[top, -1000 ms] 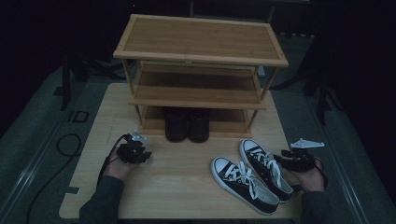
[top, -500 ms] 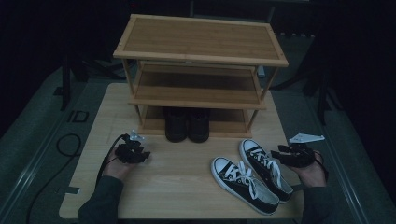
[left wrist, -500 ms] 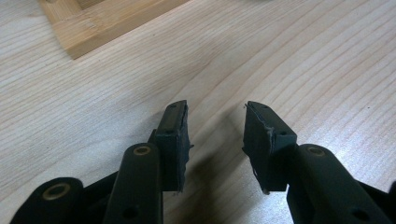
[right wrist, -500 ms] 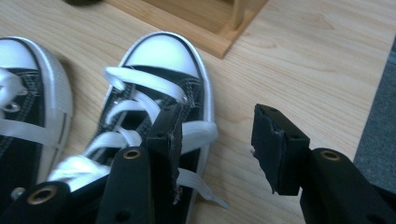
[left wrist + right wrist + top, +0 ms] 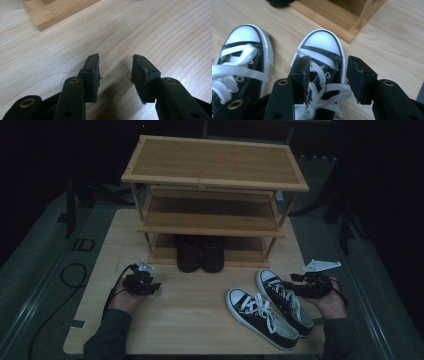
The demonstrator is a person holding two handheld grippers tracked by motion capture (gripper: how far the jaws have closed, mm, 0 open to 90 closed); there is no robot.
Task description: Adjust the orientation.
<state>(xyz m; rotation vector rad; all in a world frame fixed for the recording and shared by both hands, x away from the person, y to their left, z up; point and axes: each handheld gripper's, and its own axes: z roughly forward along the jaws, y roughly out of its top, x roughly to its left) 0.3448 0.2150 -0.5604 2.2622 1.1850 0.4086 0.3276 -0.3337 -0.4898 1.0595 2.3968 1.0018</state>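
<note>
Two black-and-white sneakers lie side by side on the tabletop [image 5: 200,320], front right: left sneaker [image 5: 261,316], right sneaker [image 5: 284,299], toes toward the 3-tier wooden rack [image 5: 215,195]. One pair of black shoes [image 5: 201,254] sits on the rack's bottom shelf. Right tool [image 5: 328,75] hovers over the right sneaker's laces, jaws apart, nothing clamped. Left tool [image 5: 114,72] sits over bare wood, jaws apart & just been opening, nothing btw them.

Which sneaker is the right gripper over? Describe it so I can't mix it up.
Find the three-tier bamboo shoe rack; two black canvas sneakers with white laces sit before its right corner. It's the right-hand sneaker, nearest the right gripper, toe almost at the rack's foot.
</note>
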